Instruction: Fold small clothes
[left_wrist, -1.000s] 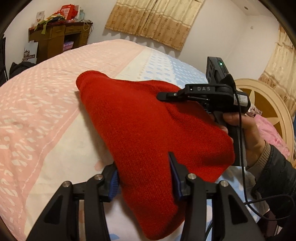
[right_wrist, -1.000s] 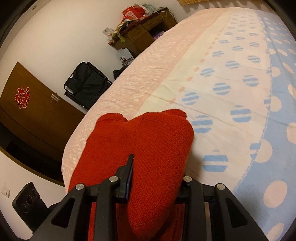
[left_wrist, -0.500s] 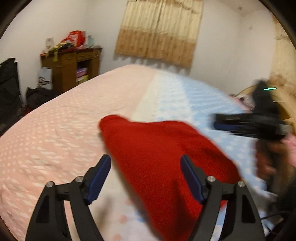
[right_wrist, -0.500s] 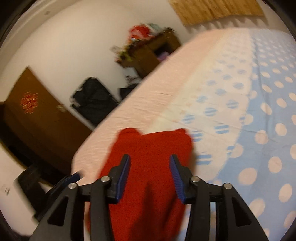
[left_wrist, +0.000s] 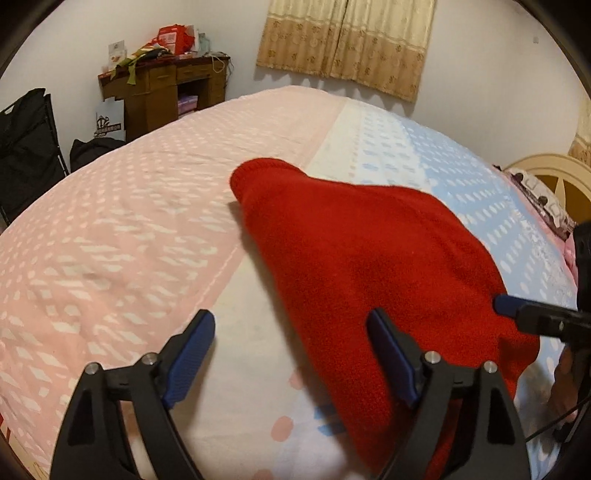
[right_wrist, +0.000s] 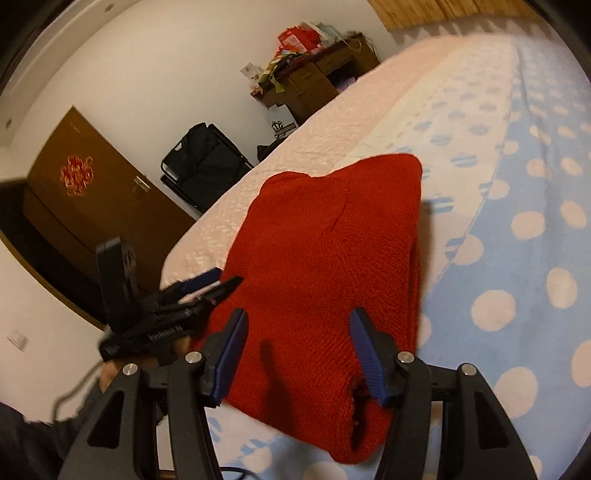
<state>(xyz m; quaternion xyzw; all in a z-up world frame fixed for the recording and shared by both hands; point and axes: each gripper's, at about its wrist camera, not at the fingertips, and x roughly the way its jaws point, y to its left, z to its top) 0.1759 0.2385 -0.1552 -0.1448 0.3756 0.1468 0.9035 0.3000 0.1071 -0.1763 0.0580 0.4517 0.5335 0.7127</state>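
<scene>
folded red sweater flat on bed, long axis running away from right claw

- A bed covered in a pink, white and blue spotted sheet.
- A cluttered wooden desk against the far wall.
- Beige curtains.
- A black bag, possibly on a folding rack.
- A brown door bearing a red ornament.

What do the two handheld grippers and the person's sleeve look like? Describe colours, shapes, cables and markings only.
The left gripper and the right gripper match: black angular frames with triangular cut-outs, silver round bolts, and flat blue ribbed pads. Seen from the right wrist, the left one bears pale lettering too blurred to read and a boxy black block on top. A thin black cable trails past a dark sleeve.
</scene>
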